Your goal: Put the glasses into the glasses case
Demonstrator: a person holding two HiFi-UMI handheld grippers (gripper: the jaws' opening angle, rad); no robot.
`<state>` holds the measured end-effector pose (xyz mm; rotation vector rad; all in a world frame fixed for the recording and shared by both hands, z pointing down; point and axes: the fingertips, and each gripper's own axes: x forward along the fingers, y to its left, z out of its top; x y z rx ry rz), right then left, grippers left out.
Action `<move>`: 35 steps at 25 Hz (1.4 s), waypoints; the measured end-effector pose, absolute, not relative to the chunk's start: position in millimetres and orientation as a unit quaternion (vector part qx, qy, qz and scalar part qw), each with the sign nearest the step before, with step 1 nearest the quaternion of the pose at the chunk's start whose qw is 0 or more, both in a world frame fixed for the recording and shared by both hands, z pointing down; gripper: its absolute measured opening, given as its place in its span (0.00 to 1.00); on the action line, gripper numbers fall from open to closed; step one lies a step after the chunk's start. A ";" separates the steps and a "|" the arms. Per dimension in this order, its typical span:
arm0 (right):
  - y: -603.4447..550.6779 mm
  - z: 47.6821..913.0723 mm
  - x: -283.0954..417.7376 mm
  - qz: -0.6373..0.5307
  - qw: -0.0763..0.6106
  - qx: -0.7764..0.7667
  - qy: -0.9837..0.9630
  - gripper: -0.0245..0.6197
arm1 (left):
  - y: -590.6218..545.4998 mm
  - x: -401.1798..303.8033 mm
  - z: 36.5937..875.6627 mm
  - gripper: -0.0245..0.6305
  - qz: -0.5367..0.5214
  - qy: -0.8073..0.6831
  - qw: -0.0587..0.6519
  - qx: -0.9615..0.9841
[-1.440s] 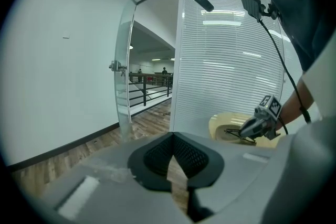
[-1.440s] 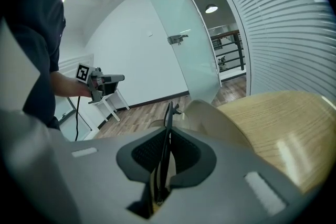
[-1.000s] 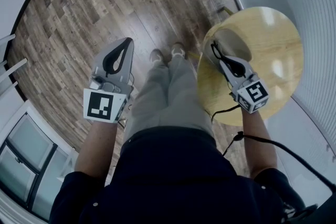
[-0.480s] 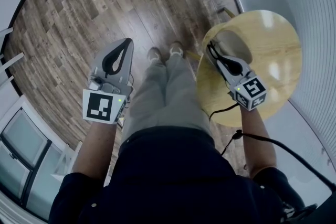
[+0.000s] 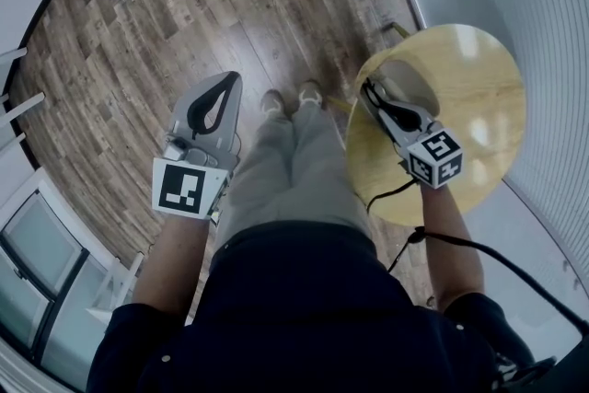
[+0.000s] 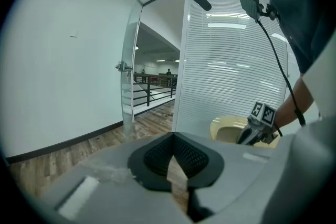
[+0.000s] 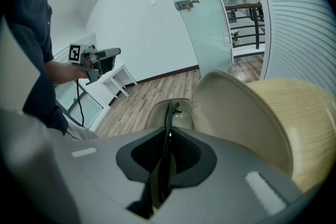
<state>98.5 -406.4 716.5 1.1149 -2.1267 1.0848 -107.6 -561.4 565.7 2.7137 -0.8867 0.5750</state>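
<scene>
A beige glasses case (image 5: 408, 72) lies open on the round wooden table (image 5: 483, 110), its lid (image 7: 239, 113) standing up at the right. My right gripper (image 5: 375, 99) is shut on the folded black glasses (image 7: 169, 115). They stick out edge-on between the pads, and their far end hangs over the case's hollow base (image 7: 184, 119). I cannot tell whether they touch it. My left gripper (image 5: 225, 81) hangs over the wooden floor, left of the person's legs and far from the table. Its fingertips meet with nothing between them (image 6: 172, 138).
A black cable (image 5: 479, 258) trails from the right gripper past the table's near edge. A wall of white blinds (image 5: 543, 32) runs behind the table, with a glass door (image 6: 131, 71) beside it. White furniture (image 5: 28, 244) stands at the left over the wooden floor (image 5: 184, 5).
The right gripper has tipped a little further down over the case with the glasses still in it. The left gripper has stayed about where it was.
</scene>
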 end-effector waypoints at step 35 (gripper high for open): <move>-388.6 614.8 95.6 0.331 0.130 0.529 -0.770 0.28 | -554.5 -79.7 415.4 0.04 0.104 -0.250 0.009 0.963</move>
